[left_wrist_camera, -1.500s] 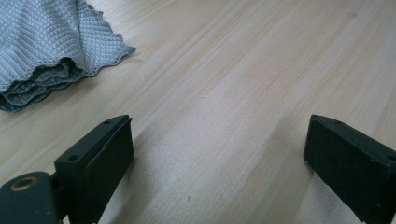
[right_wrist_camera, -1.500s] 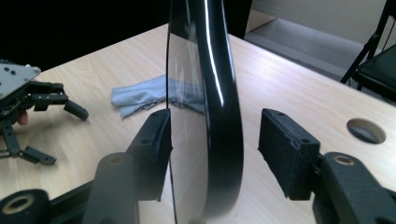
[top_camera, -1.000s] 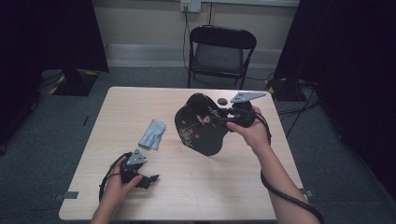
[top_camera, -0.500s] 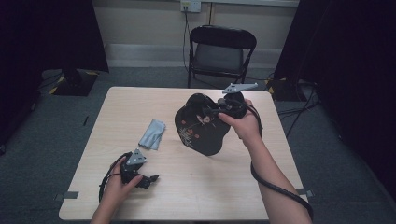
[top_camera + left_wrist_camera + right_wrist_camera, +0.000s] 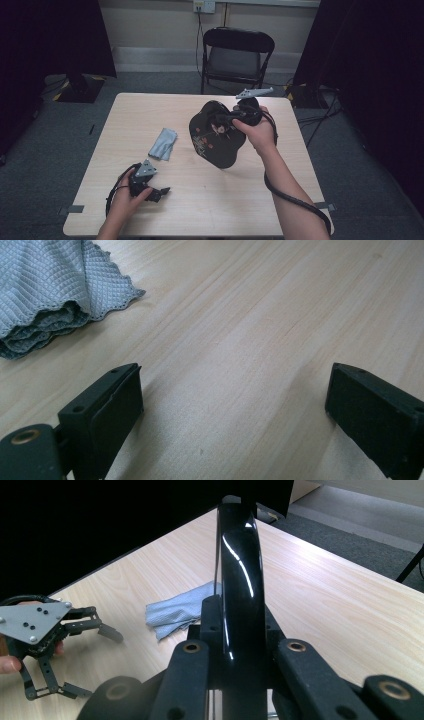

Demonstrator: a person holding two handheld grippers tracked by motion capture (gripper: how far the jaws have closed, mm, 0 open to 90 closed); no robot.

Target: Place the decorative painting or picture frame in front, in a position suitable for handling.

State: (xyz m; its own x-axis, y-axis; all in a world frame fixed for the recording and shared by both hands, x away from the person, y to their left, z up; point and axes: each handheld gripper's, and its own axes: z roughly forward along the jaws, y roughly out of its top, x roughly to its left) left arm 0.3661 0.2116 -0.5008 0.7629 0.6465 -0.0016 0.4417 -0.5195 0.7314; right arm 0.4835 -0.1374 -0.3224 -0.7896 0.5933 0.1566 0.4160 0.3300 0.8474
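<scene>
A glossy black plate (image 5: 215, 142) with a small flower pattern is held on edge above the middle of the table, and my right gripper (image 5: 226, 119) is shut on its upper rim. In the right gripper view the plate's rim (image 5: 237, 565) rises straight up between the jaws of the right gripper (image 5: 239, 630). My left gripper (image 5: 159, 194) rests low at the table's front left, open and holding nothing. Its jaws stand wide apart over bare wood in the left gripper view (image 5: 232, 400). A folded grey cloth (image 5: 163, 143) lies between the two grippers.
The cloth (image 5: 45, 290) lies just ahead and left of the left jaws. The light wooden table (image 5: 210, 205) has bare room along its front and left. A black folding chair (image 5: 235, 55) stands behind the far edge. Dark curtains hang on both sides.
My right hand has shifted slightly left and toward the far edge, turning the gripper on the plate's rim. The plate stays held on edge. The left gripper has not moved.
</scene>
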